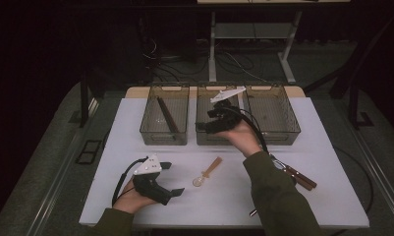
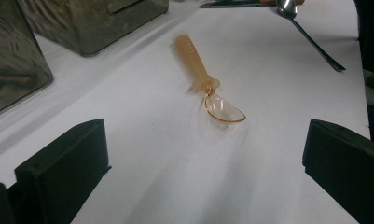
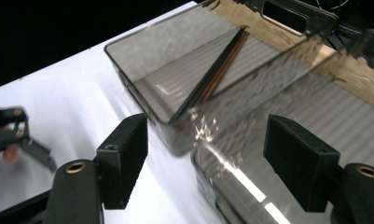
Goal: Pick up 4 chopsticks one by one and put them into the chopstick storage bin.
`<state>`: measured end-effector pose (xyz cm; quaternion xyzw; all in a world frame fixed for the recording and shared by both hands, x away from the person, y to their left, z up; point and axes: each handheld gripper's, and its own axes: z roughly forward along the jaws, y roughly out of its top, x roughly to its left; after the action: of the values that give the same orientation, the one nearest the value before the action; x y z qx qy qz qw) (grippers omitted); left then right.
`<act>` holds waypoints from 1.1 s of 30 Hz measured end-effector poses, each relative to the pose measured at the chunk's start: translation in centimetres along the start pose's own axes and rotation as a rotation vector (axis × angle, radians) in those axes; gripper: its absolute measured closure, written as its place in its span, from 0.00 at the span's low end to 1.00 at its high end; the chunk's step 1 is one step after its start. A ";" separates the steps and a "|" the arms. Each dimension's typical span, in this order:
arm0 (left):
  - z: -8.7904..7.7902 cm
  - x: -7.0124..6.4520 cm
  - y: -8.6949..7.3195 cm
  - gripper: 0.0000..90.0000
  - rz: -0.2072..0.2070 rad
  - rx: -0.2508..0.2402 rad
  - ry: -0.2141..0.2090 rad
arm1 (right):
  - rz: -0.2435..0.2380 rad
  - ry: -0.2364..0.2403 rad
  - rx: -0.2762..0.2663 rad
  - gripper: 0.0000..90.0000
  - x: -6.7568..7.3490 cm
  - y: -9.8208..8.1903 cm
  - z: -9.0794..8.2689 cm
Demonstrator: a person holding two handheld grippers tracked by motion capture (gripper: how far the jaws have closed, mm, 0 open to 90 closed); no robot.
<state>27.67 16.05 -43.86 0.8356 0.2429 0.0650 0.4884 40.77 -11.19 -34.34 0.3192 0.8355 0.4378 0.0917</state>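
Lying flat on the white table, the amber plastic spoon rests between the two hands, just ahead of the left hand-held gripper, whose jaws stand wide apart with nothing between them. The spoon appears light and stiff: a thick opaque handle joins a thin, clear bowl at a narrow neck. The bowl is likely slippery and the more fragile part, so the handle is the better place to grip, mid-length, with the pads closing across its width. Because the spoon lies low on a smooth surface, it may skate aside if only one pad touches first. The right hand-held gripper hovers at the near rim of the middle bin, jaws apart and holding nothing. The left bin contains dark chopsticks; the right bin stands just beside the middle one. More cutlery, including a metal spoon, lies near the table's right edge.
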 end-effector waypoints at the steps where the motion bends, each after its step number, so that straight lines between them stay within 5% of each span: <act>1: -0.1 0.1 0.0 0.00 0.008 0.009 0.000 | 0.000 0.000 0.001 0.33 -0.2 -0.4 -0.4; 17: 0.1 0.2 -0.2 0.00 -0.003 0.021 0.026 | 0.022 -0.003 -0.028 0.33 -2.5 -6.9 -6.4; 33: 0.3 0.1 -0.3 0.00 -0.004 0.028 0.038 | 0.049 -0.025 -0.023 0.38 -3.0 -13.1 -11.3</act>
<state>27.81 16.00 -44.25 0.8405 0.2547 0.0766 0.4720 32.25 -26.01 -38.27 0.3438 0.8211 0.4457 0.0950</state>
